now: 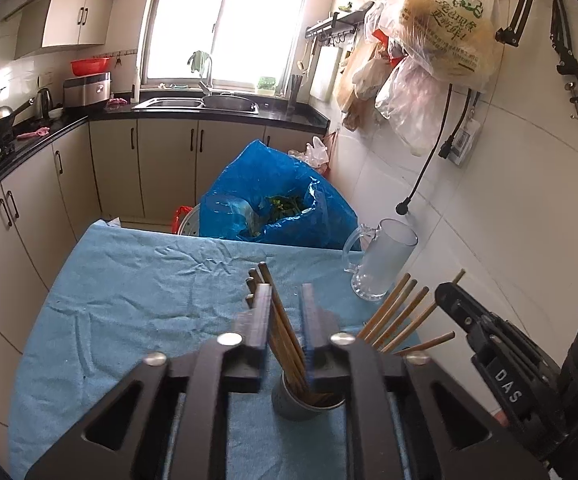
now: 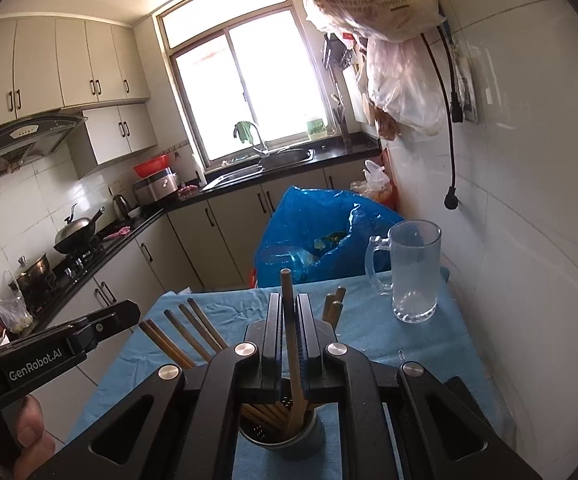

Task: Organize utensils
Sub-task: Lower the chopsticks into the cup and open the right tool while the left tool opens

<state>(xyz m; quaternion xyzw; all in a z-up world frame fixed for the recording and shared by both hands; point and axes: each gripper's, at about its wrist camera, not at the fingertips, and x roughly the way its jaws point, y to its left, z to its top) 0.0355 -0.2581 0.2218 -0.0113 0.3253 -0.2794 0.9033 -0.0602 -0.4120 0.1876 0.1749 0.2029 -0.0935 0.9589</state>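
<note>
Lowering chopsticks into the holder [image 2: 285,436] is the step in hand, judging by both views. The right hand-held gripper [image 2: 289,320] is pinching one chopstick [image 2: 287,300] upright between nearly closed jaws, its lower end already inside the holder. The left hand-held gripper [image 1: 285,316] is straddling a bunch of chopsticks [image 1: 277,312] that is leaning out of the same holder; its jaws are standing apart, and I cannot tell whether they are pressing the bunch. To do this well, the right one should be easing its stick straight down before letting go, while the left one is steadying the bunch so the holder is not tipping. The chopsticks are brown and slim; the holder is a small perforated metal cup sitting on the blue-clothed table [image 2: 389,344], near a glass mug [image 2: 413,272].
</note>
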